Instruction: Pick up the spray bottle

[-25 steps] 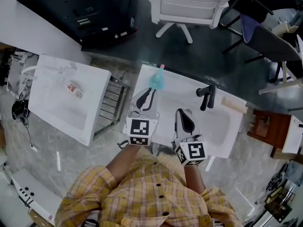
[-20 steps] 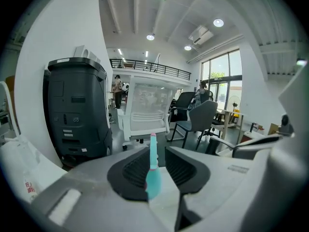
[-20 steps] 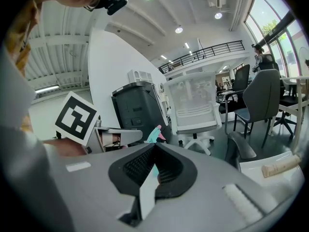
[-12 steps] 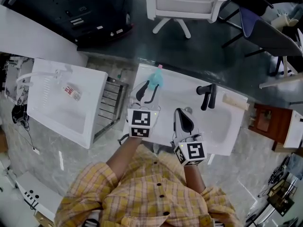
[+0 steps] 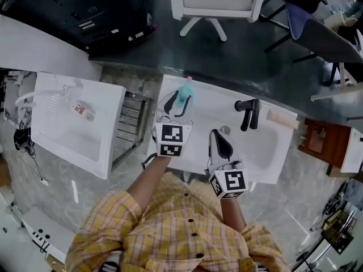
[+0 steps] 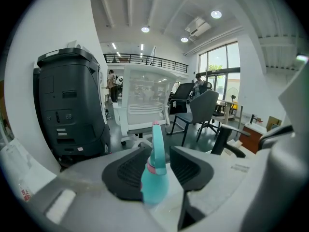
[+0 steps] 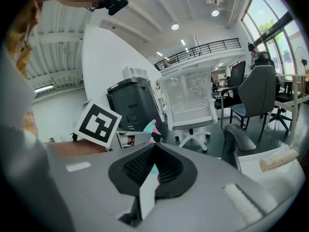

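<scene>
1. Spray bottle (image 5: 182, 97): teal with a pink collar and tip, upright on the white worktop (image 5: 210, 103), near its far left corner and well apart from the black tap (image 5: 248, 112).
2. Left tongs (image 5: 176, 102): jaws apart, one on each side of the bottle. In the left gripper view, bottle (image 6: 154, 178) standing between the two ribbed pads, with a gap visible on the right side; contact on the left side not possible to tell.
3. Right tongs (image 5: 221, 143): jaws together on nothing, hanging over the near edge of the worktop, beside the basin (image 5: 261, 146), and taking no part.
4. Step in hand, as judged: end of the approach, just before the grasp. Bottle bracketed but not yet clamped, not yet lifted.
5. Next move, as judged: to close the left jaws on the round lower body, below the narrow neck, then to lift straight up.
6. Care needed: smooth and curved body, so perhaps slipping or tipping if pressed off-centre; better to centre first, then to squeeze firmly.
</scene>
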`<action>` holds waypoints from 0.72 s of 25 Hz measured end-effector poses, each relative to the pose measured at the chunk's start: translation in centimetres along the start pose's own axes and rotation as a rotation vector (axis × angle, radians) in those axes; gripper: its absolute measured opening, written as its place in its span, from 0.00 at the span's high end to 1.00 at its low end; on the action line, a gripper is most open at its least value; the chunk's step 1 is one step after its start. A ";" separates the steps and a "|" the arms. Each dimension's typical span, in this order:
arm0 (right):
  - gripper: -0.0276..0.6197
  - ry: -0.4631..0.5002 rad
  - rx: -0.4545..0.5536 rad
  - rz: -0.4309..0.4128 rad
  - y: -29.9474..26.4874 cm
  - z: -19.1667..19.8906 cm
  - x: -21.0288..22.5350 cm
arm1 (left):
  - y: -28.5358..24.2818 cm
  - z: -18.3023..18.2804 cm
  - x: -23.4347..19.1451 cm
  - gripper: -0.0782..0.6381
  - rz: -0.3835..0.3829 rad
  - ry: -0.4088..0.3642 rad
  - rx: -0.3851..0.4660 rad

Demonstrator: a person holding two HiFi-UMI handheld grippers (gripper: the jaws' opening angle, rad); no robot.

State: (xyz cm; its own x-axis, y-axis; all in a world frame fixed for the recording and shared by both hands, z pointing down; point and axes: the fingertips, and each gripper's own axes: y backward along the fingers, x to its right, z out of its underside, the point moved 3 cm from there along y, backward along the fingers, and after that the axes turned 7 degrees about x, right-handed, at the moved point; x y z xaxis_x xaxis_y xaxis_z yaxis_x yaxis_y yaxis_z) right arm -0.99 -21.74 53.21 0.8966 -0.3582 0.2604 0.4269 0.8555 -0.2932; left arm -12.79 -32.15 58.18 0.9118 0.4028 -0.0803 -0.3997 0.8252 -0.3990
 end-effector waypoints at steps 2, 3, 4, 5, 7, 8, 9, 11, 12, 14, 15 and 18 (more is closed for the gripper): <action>0.95 -0.003 -0.004 0.002 0.0 0.2 0.1 | -0.2 0.2 -0.1 0.68 -0.003 -0.008 0.004; 0.95 -0.005 -0.005 0.004 0.0 0.3 0.1 | -0.4 0.4 -0.1 0.68 -0.005 -0.012 0.004; 0.95 -0.007 -0.005 0.006 0.0 0.3 0.2 | -0.5 0.5 -0.1 0.68 -0.006 -0.014 0.003; 0.95 -0.008 -0.006 0.009 0.0 0.4 0.2 | -0.7 0.6 -0.1 0.68 -0.008 -0.016 0.002; 0.95 -0.008 -0.007 0.014 0.1 0.4 0.3 | -0.8 0.8 -0.2 0.68 -0.013 -0.019 0.003; 0.95 -0.007 -0.008 0.016 0.1 0.4 0.3 | -0.8 0.8 -0.2 0.68 -0.015 -0.020 0.005; 0.95 -0.006 -0.011 0.019 0.2 0.5 0.4 | -0.9 0.8 -0.3 0.69 -0.019 -0.022 0.008; 0.95 -0.004 -0.018 0.025 0.3 0.8 0.5 | -0.8 0.7 -0.4 0.73 -0.027 -0.028 0.018; 0.95 -0.004 -0.021 0.029 0.4 0.8 0.6 | -0.8 0.7 -0.4 0.76 -0.030 -0.032 0.023; 0.95 -0.004 -0.022 0.037 0.5 0.8 0.7 | -0.7 0.6 -0.3 0.76 -0.032 -0.038 0.030; 0.95 -0.004 -0.022 0.039 0.6 0.8 0.7 | -0.7 0.5 -0.3 0.76 -0.032 -0.040 0.031; 0.95 -0.003 -0.018 0.040 0.8 0.7 0.7 | -0.6 0.5 -0.3 0.76 -0.037 -0.043 0.033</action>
State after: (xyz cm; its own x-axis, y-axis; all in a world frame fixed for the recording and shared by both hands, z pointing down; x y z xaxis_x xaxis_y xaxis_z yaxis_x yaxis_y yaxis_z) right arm -0.08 -21.05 53.79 0.9127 -0.3227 0.2507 0.3928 0.8622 -0.3200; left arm -12.86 -32.57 58.90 0.9213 0.3878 -0.0268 -0.3695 0.8521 -0.3708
